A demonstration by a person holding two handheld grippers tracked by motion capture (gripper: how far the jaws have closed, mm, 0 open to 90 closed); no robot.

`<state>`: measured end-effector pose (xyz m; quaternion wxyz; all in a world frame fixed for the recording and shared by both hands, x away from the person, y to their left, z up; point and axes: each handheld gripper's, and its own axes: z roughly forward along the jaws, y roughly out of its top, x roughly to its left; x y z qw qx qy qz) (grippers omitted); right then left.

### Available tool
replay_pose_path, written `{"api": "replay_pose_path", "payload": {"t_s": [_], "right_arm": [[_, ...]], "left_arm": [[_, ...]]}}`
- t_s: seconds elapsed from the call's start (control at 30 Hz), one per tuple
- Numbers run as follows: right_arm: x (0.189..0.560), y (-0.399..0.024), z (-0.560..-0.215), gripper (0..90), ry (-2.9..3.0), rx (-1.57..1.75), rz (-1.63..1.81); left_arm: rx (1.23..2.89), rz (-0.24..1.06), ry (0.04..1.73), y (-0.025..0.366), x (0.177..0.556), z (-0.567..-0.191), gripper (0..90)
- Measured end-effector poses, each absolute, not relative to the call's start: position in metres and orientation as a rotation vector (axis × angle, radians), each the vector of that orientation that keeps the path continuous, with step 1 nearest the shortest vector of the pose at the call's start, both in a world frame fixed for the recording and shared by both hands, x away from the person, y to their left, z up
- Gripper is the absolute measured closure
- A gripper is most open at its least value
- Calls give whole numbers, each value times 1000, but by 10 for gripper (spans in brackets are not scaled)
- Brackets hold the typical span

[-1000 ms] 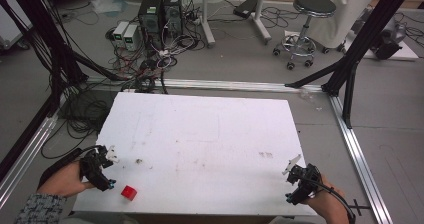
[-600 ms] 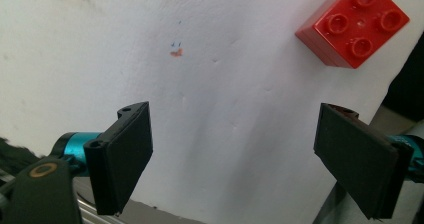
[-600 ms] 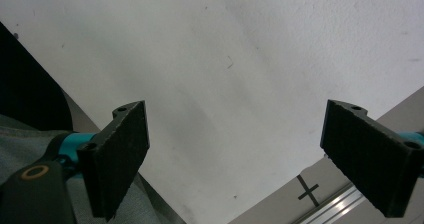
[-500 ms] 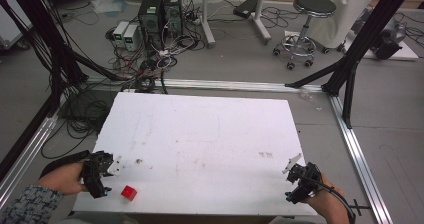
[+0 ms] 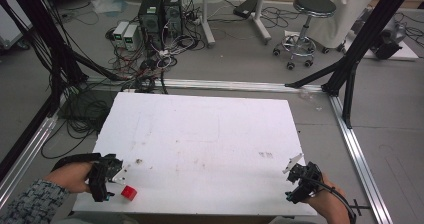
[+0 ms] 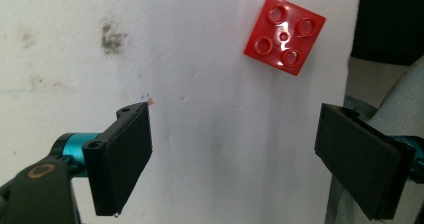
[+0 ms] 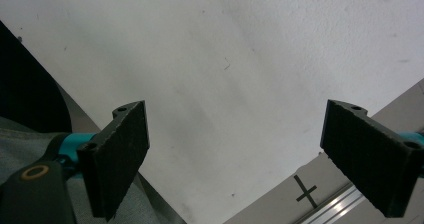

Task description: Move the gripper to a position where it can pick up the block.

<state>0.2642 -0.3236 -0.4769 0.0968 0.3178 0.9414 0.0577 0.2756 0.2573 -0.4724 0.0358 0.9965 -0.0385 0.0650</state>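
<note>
Red brick (image 5: pixel 129 192) sits studs-up at the desk's (image 5: pixel 210 134) near-left corner, close to the front edge, nothing touching it. Left tongs (image 5: pixel 116 176) hover just beside it, jaws wide apart and empty; in the left gripper view the brick (image 6: pixel 284 34) lies ahead of the jaws, nearer the right one, by the desk edge. Right tongs (image 5: pixel 295 171) are well apart at the near-right corner, jaws also spread with only bare desk (image 7: pixel 250 59) between them.

A lab: computer towers (image 5: pixel 161 14), tangled cables (image 5: pixel 145 64), aluminium frame rails (image 5: pixel 357 154).
</note>
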Motion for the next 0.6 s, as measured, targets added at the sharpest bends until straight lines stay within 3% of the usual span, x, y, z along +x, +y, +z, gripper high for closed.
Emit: {"api": "replay_pose_path", "payload": {"t_s": [0.3,0.6], "right_arm": [[264,-324,-477,115,2791,939,171],[263,-323,-477,116,2787,954,181]], "left_arm": [[3076,134,-226,247,275,-477,137],[3097,127,-362,232,273,-487,181]]}}
